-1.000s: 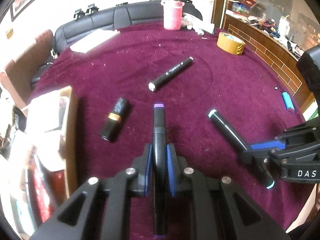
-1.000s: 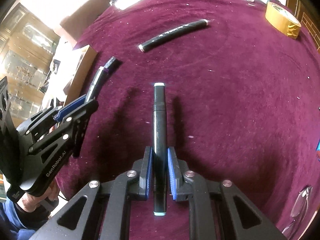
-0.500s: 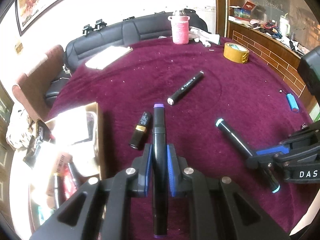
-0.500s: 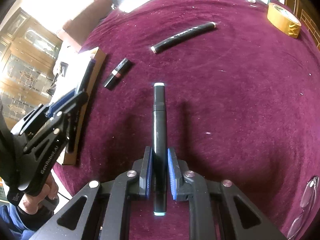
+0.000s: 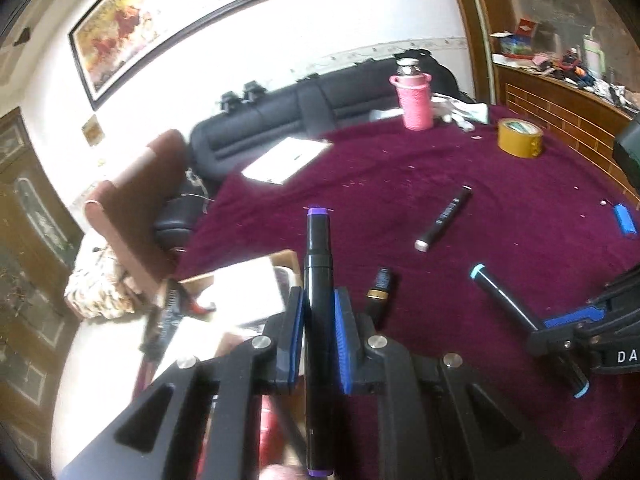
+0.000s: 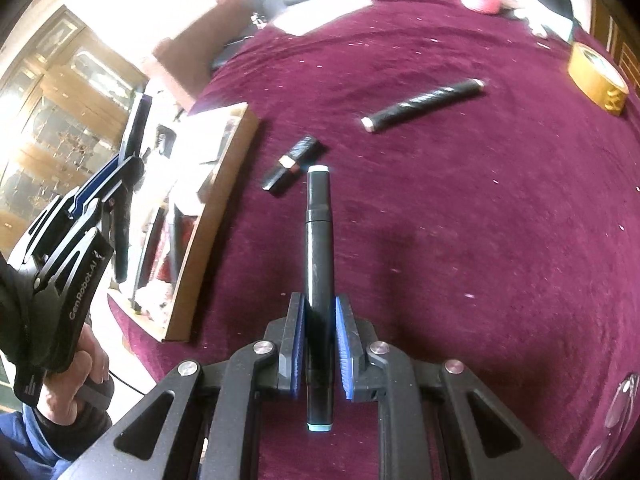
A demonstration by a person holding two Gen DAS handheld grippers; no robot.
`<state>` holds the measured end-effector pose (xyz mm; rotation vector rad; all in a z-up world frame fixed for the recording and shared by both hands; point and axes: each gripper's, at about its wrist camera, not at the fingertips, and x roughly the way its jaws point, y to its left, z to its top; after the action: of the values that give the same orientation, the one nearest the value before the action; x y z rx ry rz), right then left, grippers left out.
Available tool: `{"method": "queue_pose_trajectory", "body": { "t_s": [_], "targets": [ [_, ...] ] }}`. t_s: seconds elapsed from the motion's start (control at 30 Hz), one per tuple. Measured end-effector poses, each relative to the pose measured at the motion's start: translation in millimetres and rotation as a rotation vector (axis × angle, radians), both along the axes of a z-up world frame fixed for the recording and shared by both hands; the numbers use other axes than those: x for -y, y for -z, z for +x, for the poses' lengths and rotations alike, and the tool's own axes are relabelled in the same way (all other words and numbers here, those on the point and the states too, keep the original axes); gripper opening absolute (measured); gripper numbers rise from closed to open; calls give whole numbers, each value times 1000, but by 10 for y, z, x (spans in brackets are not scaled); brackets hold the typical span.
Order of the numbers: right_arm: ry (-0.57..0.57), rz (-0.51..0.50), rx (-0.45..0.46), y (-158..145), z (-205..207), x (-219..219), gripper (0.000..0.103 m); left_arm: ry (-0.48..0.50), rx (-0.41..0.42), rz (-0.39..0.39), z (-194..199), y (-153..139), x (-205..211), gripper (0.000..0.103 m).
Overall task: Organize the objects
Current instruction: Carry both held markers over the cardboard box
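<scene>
My left gripper (image 5: 319, 320) is shut on a black marker with purple caps (image 5: 318, 264), held lengthwise above the left edge of the table, over an open wooden box (image 5: 248, 288). My right gripper (image 6: 319, 320) is shut on a black marker with teal caps (image 6: 319, 240), which hangs above the maroon cloth, its tip near a black and gold lipstick (image 6: 292, 160). In the right wrist view the left gripper (image 6: 128, 168) hangs over the box (image 6: 216, 208). The left wrist view catches the right gripper (image 5: 548, 330) with its teal-capped marker (image 5: 504, 300).
A third black marker (image 5: 444, 218) lies mid-table beyond the lipstick (image 5: 380, 288). Farther back are a yellow tape roll (image 5: 520, 142), a pink bottle (image 5: 416, 100), a white paper (image 5: 286, 160) and a small blue cylinder (image 5: 625, 218). Glasses (image 6: 616, 412) lie near right. A hand (image 6: 72, 384) holds the left gripper's handle.
The left gripper has risen and tipped upward, carrying the purple-capped marker left over the box. The right gripper has shifted left with its teal-capped marker, toward the lipstick and box.
</scene>
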<state>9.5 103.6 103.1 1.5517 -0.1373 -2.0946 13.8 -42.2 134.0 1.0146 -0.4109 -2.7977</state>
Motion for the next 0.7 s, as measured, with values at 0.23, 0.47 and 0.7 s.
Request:
{"method": "queue_pose_trajectory", "body": {
  "t_s": [0.23,0.47,0.7],
  "targets": [
    [-41,-28,2,-64,62,189,17,-57,-17,-6,89,-91,265,14],
    [-82,-60,-6,-172,68,461,17,-109,27,86,169,-82,621,14],
    [-138,-87,-10,-244,53,832,17,-174,33,58,262,-49,907,14]
  ]
}}
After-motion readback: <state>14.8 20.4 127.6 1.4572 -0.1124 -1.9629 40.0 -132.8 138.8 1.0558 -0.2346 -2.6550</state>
